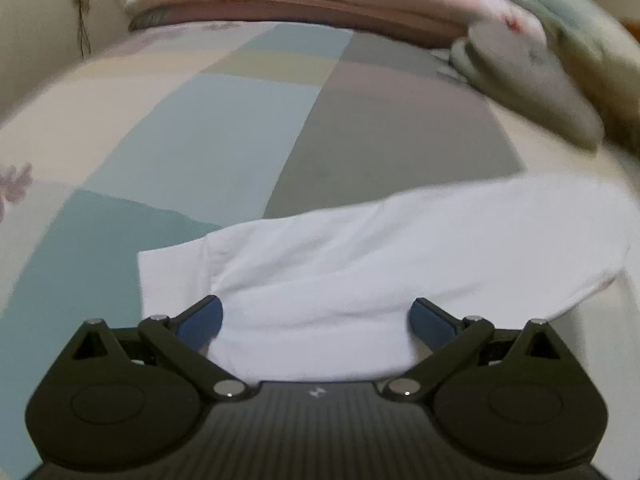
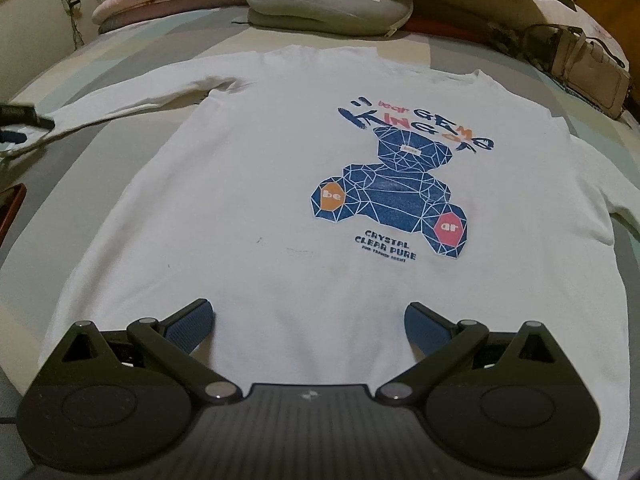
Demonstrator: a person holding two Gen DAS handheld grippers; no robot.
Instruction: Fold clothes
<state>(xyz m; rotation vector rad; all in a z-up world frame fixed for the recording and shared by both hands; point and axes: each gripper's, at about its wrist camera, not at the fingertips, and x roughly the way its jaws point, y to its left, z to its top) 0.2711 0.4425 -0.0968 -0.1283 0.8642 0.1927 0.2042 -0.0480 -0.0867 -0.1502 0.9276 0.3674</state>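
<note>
Both wrist views look low across the bed (image 1: 200, 128), sharing the shirt (image 2: 280, 200).

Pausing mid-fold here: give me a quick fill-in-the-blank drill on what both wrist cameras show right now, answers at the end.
1. The shirt lies spread on the bed with its print facing ____.
2. The print shows a blue ____.
3. The left gripper is open over the shirt's long ____.
4. The right gripper has its jaws ____, holding nothing.

Missing words: up; bear; sleeve; open
</note>
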